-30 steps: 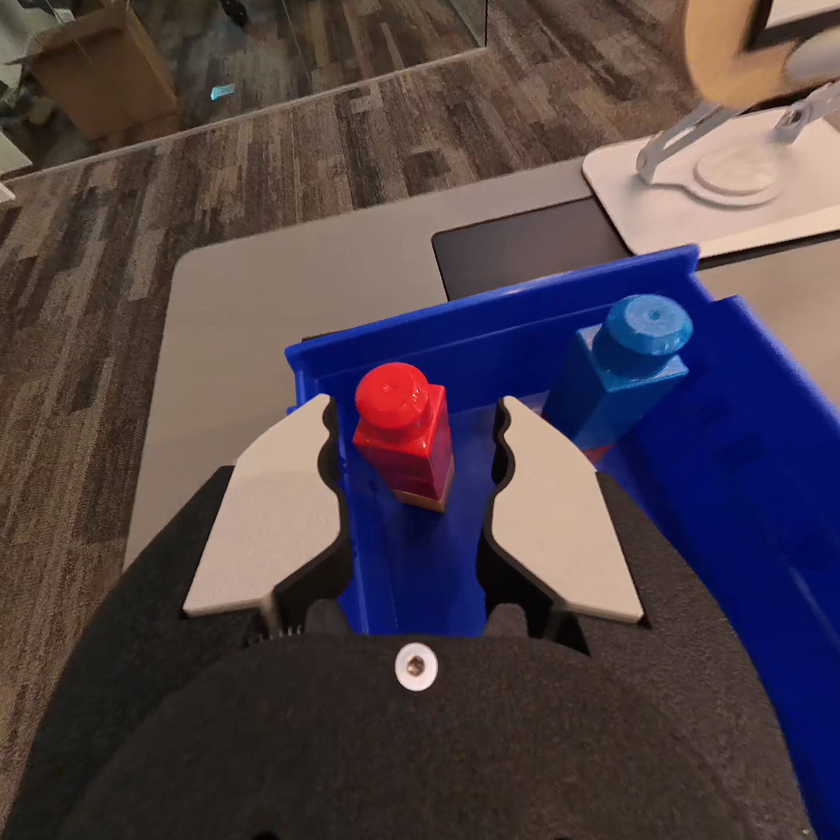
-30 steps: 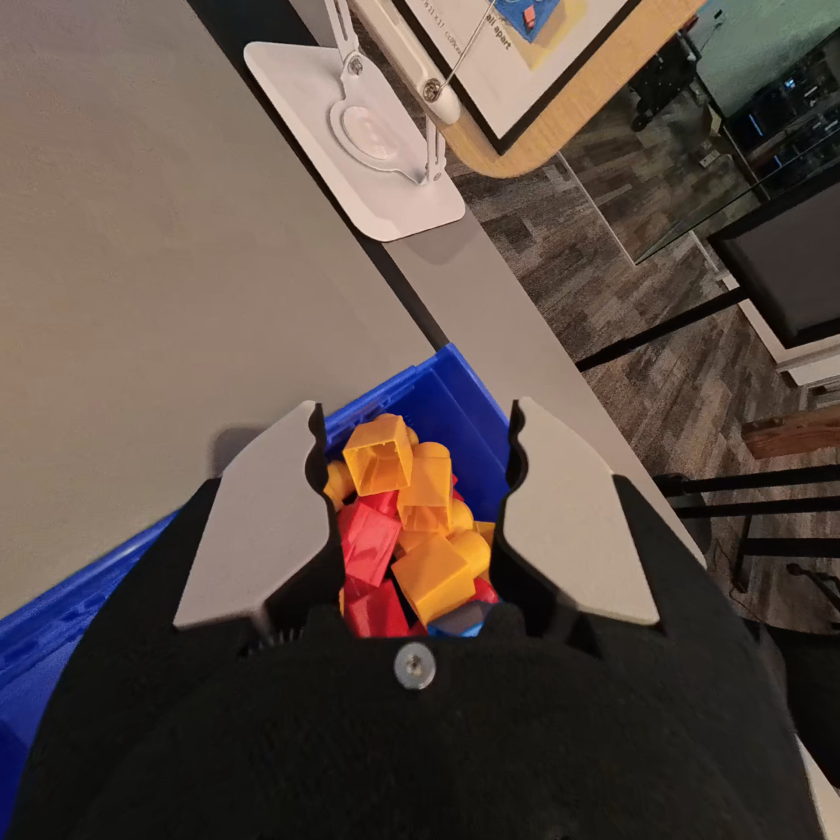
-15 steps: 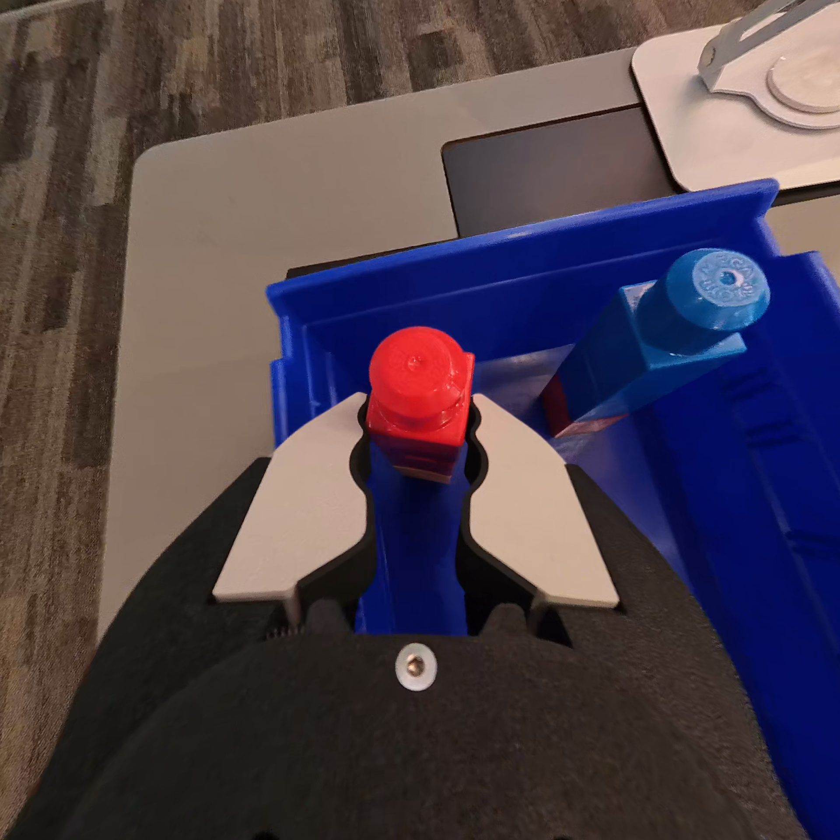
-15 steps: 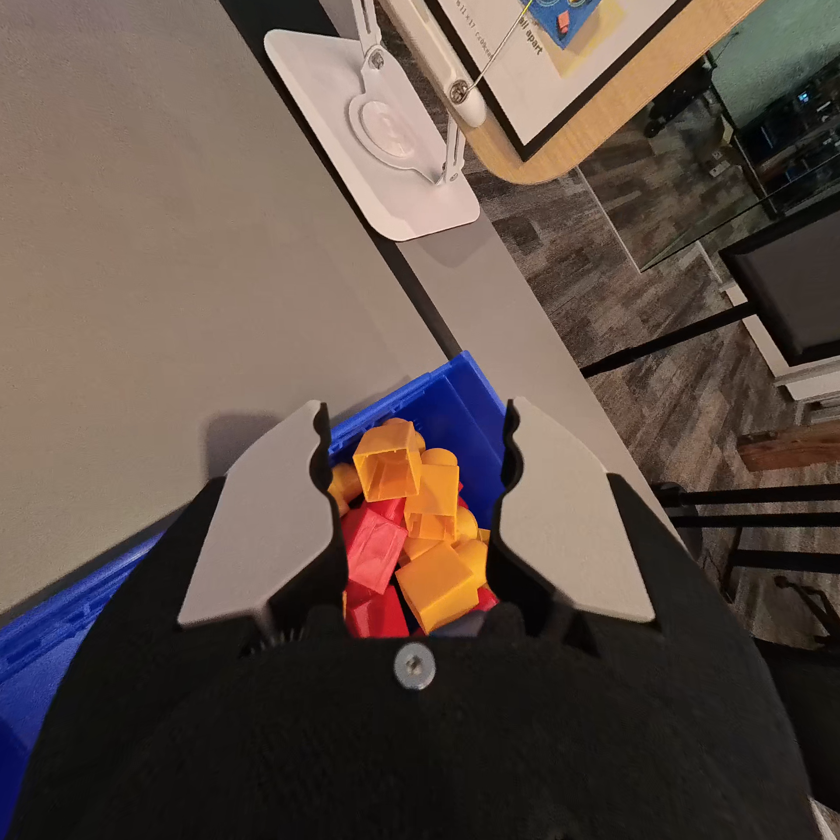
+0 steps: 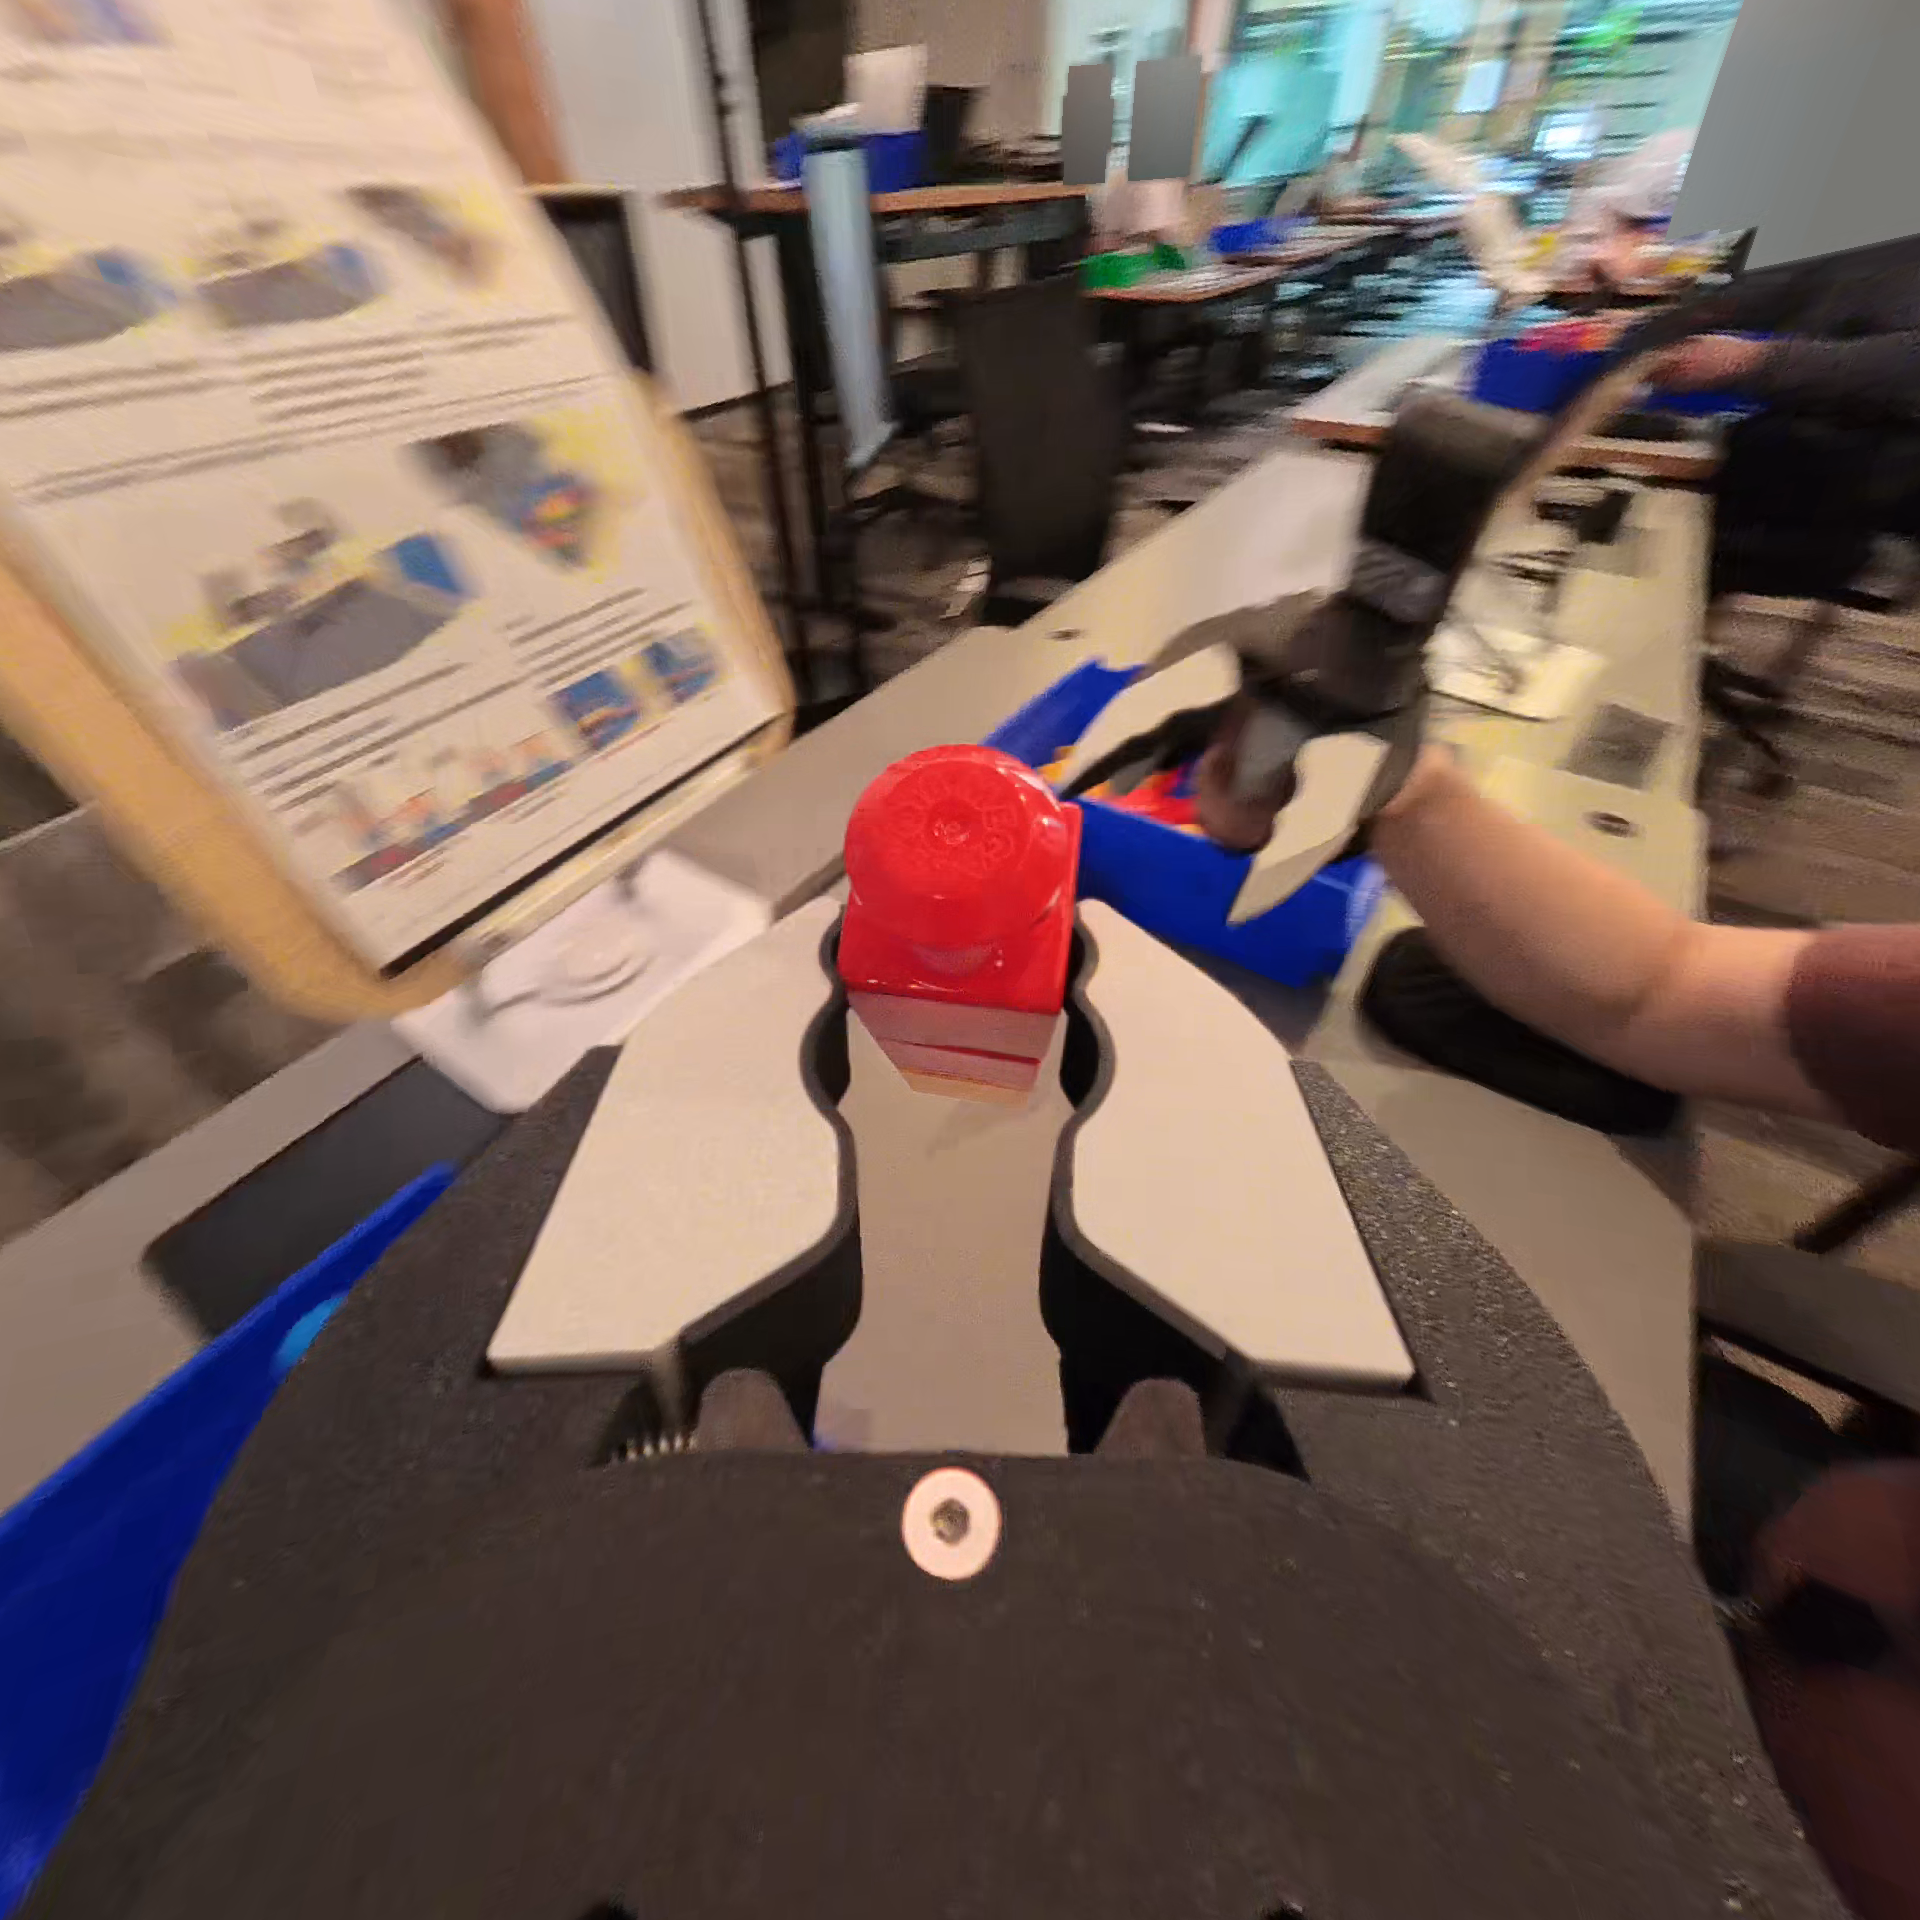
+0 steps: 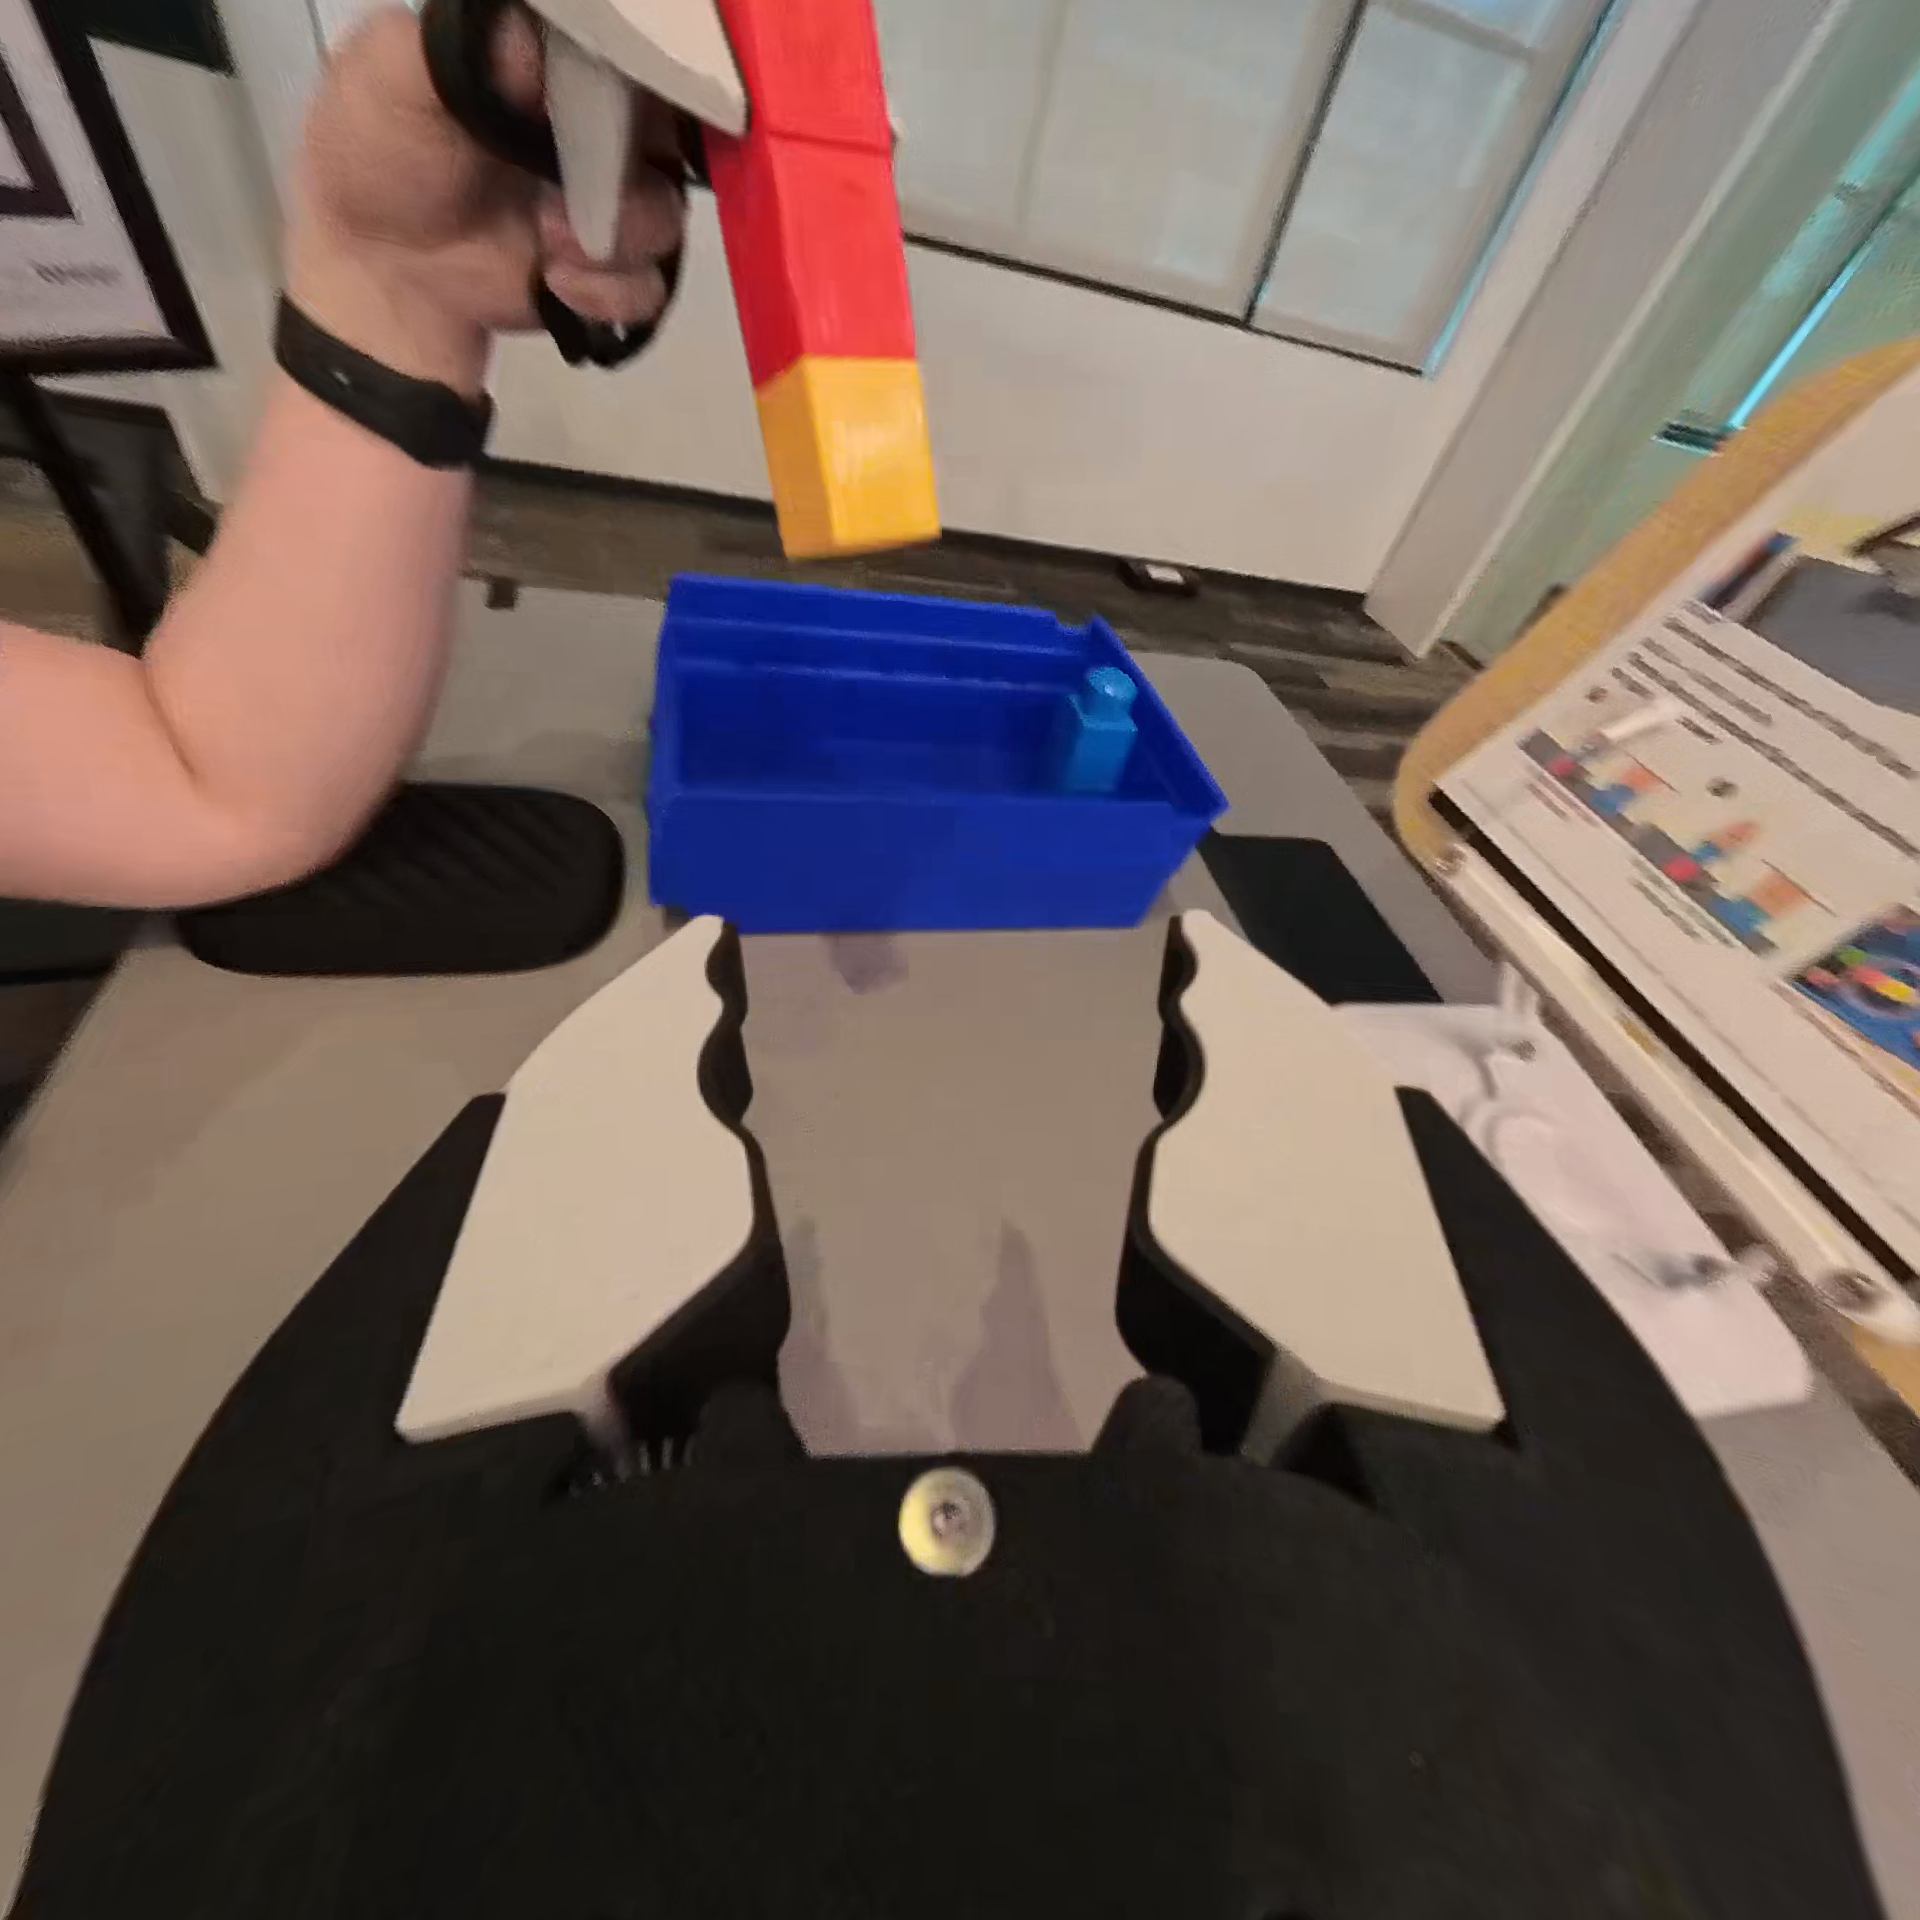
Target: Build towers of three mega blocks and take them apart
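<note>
My left gripper (image 5: 956,925) is shut on the top red block of a tower (image 5: 951,904) of two red blocks and one orange block, and holds it in the air. In the right wrist view that tower (image 6: 821,260) hangs tilted above a blue bin (image 6: 894,862), held by the left gripper (image 6: 665,62). A blue tower (image 6: 1096,732) stands in that bin's right corner. My right gripper (image 6: 945,925) is open and empty above the grey table (image 6: 935,1143), in front of the bin. It also shows in the left wrist view (image 5: 1278,748), over a second blue bin (image 5: 1195,883) of loose blocks.
A picture board on a white stand (image 5: 582,966) leans at the table's side (image 6: 1714,810). A black wrist pad (image 6: 405,873) lies left of the bin, with a person's forearm (image 6: 208,748) over it. Other desks and chairs stand behind. Tip to tip, the grippers are about 20 cm apart.
My left gripper shut on the red tower in the bin and lifted it out and up. My right gripper left the bin of loose blocks and swung to face the other bin, still open.
</note>
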Tool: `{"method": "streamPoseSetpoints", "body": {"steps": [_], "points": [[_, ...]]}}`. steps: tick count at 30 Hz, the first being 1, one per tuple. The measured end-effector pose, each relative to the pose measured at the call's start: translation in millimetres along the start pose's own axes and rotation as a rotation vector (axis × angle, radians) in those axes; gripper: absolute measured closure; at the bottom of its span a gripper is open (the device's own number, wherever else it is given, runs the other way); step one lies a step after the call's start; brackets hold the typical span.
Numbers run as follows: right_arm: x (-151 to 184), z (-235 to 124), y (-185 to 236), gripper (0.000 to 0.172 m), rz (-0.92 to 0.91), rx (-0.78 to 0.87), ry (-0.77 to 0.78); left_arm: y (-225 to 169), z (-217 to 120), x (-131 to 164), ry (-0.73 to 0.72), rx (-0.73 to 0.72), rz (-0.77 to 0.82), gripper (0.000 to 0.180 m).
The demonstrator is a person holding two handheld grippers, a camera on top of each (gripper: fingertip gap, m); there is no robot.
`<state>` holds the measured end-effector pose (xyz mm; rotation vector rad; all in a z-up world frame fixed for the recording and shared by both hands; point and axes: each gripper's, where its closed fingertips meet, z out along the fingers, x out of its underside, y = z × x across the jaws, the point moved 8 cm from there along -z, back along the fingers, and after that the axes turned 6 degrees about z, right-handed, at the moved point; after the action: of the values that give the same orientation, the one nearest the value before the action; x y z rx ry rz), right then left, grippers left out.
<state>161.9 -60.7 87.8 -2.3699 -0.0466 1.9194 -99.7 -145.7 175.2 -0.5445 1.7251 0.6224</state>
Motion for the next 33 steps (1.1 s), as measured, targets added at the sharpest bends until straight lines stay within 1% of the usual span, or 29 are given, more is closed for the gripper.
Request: {"method": "streamPoseSetpoints", "body": {"steps": [2, 4, 7, 8, 10, 13, 15, 17, 18, 20, 22, 25, 29, 31, 33], "points": [[-4.8, 16.8, 17.0, 0.092, 0.055, -0.063, -0.055, -24.1, 21.8, -6.6, -0.005, 0.118, 0.044, 0.143], [-6.5, 26.3, 25.9, 0.093, 0.124, -0.109, -0.104, -41.2, 40.1, -8.4, 0.005, 0.207, 0.054, 0.143], [-0.8, 34.9, 33.1, 0.101, 0.154, -0.191, -0.057, -53.6, 57.8, -5.5, 0.036, 0.284, 0.054, 0.143], [-0.1, 35.7, 34.4, 0.109, 0.139, -0.201, -0.053, -55.2, 61.8, -4.3, 0.04, 0.309, 0.04, 0.143], [-0.8, 34.5, 38.0, 0.135, 0.123, -0.244, -0.07, -53.9, 67.2, -3.2, 0.034, 0.315, 0.01, 0.143], [-1.1, 33.0, 34.1, 0.135, 0.181, -0.268, -0.074, -51.4, 68.9, -1.7, -0.012, 0.326, -0.022, 0.144], [-2.7, 29.9, 29.6, 0.136, 0.22, -0.274, -0.127, -50.0, 70.7, -0.8, -0.082, 0.343, -0.049, 0.131], [-4.6, 26.1, 26.2, 0.136, 0.259, -0.291, -0.172, -47.8, 77.4, 2.8, -0.119, 0.352, -0.083, 0.139], [-5.1, 24.6, 24.7, 0.136, 0.268, -0.292, -0.186, -47.3, 82.1, 5.4, -0.104, 0.368, -0.101, 0.143], [-5.2, 22.2, 22.1, 0.136, 0.253, -0.255, -0.194, -47.8, 92.0, 12.7, -0.044, 0.398, -0.133, 0.143], [-5.7, 21.8, 22.6, 0.136, 0.248, -0.254, -0.183, -49.8, 100.3, 17.7, -0.004, 0.42, -0.134, 0.141], [-5.6, 21.5, 21.2, 0.136, 0.258, -0.255, -0.199, -51.8, 107.6, 15.9, -0.058, 0.424, -0.142, 0.143], [-3.7, 20.4, 17.9, 0.136, 0.282, -0.277, -0.191, -52.6, 110.8, 13.2, -0.06, 0.398, -0.09, 0.144], [-5.2, 17.8, 17.9, 0.136, 0.291, -0.293, -0.171, -53.0, 110.5, 10.5, -0.117, 0.409, -0.12, 0.144], [2.5, 19.9, 18.2, 0.136, 0.238, -0.26, -0.045, -44.6, 100.6, 3.1, -0.258, 0.414, -0.201, 0.144]]}}
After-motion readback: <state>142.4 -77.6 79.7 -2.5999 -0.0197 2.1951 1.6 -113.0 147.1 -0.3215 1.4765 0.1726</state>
